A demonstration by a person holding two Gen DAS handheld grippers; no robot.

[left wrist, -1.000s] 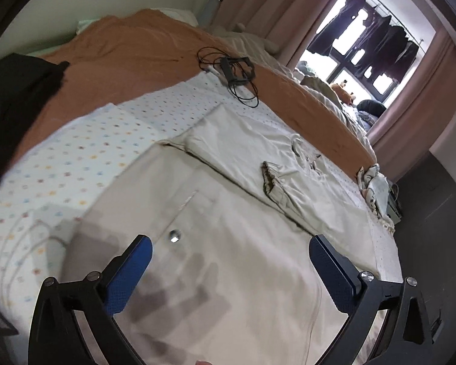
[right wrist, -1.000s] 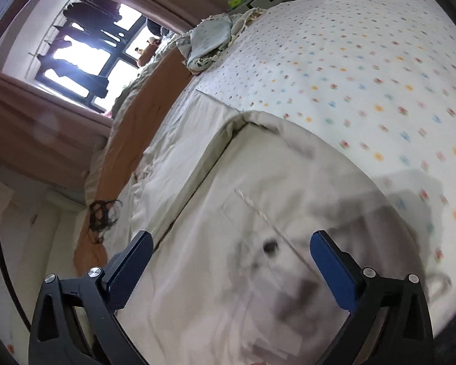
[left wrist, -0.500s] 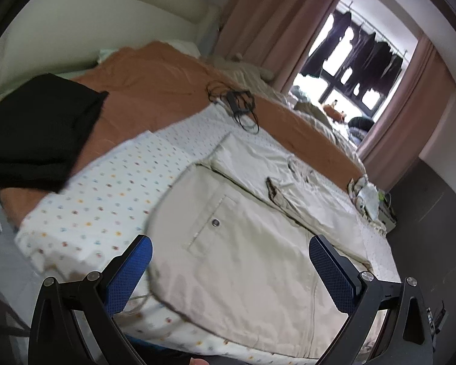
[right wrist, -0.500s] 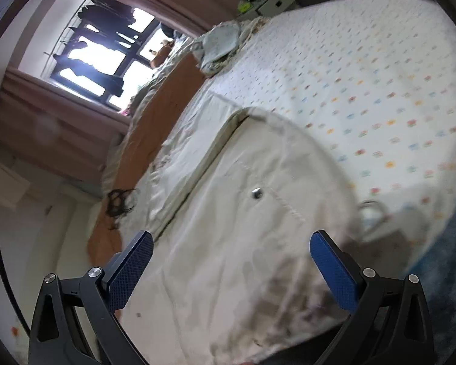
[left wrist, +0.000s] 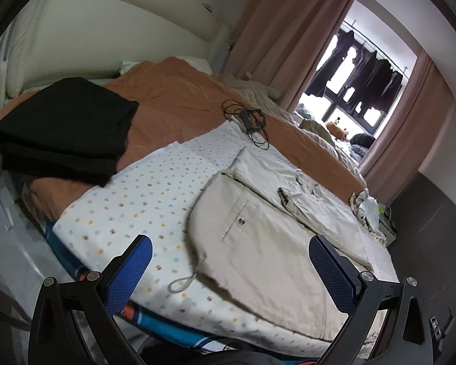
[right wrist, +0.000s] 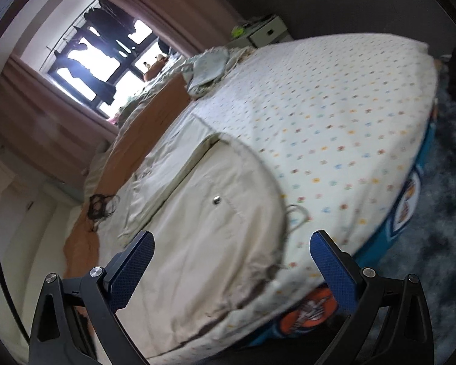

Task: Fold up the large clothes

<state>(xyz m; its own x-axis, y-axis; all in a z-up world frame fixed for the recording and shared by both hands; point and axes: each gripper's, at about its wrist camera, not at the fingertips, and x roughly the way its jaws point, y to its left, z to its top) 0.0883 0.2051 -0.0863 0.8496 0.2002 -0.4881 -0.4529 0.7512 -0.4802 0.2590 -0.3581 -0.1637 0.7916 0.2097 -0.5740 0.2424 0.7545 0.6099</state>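
Left hand-held gripper [left wrist: 228, 269], right hand-held gripper [right wrist: 231, 263]: both wide open, empty, above beige trousers [left wrist: 267, 243].

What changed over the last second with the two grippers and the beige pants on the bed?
Both the left gripper and the right gripper pulled back and up from the beige pants, so more of the bed shows. Nothing was grasped or released. Both stayed open, and the pants stayed folded and flat.

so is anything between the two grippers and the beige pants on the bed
Nothing visible. The beige pants lie flat on the dotted sheet with open space ahead of the left gripper and right gripper. The black clothes and cable sit well off to the side.
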